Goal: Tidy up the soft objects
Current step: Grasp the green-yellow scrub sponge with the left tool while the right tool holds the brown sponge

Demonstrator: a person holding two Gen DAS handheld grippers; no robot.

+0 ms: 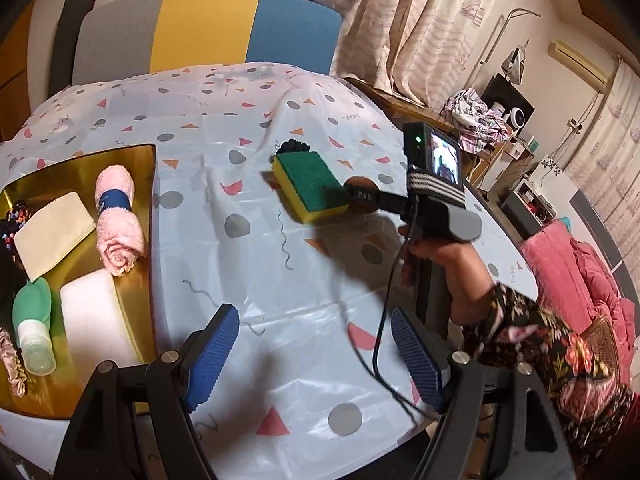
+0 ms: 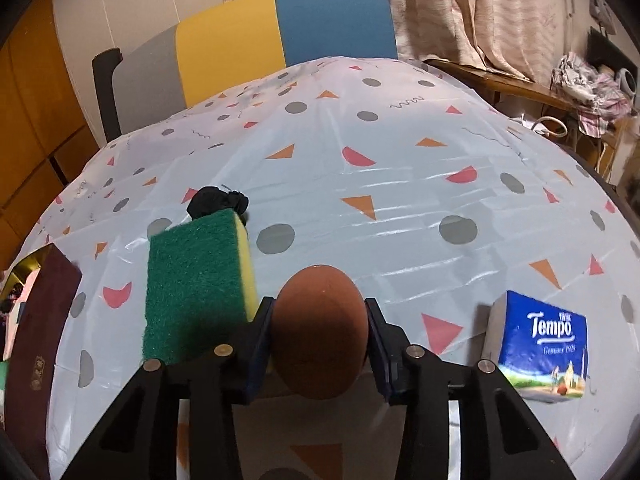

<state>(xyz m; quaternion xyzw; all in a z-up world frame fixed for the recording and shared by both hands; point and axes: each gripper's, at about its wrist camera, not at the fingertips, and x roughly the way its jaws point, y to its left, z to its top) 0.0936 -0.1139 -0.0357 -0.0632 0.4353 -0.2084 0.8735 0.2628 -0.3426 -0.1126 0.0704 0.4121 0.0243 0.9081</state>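
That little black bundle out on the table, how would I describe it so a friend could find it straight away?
Start at the patterned tablecloth, then find the green-and-yellow sponge lying near its middle. The black bundle sits just past the sponge's far end, towards the striped chair back. It is the only dark, crumpled thing there; the brown ball in the right claw is smooth and round.

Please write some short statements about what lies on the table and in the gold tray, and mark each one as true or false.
1. The right gripper has its fingers around a brown egg-shaped object. True.
2. The green and yellow sponge lies in the gold tray. False: it lies on the tablecloth, outside the tray.
3. The rolled pink towel has a blue band. True.
4. The left gripper holds the tissue pack. False: its fingers are open and empty.
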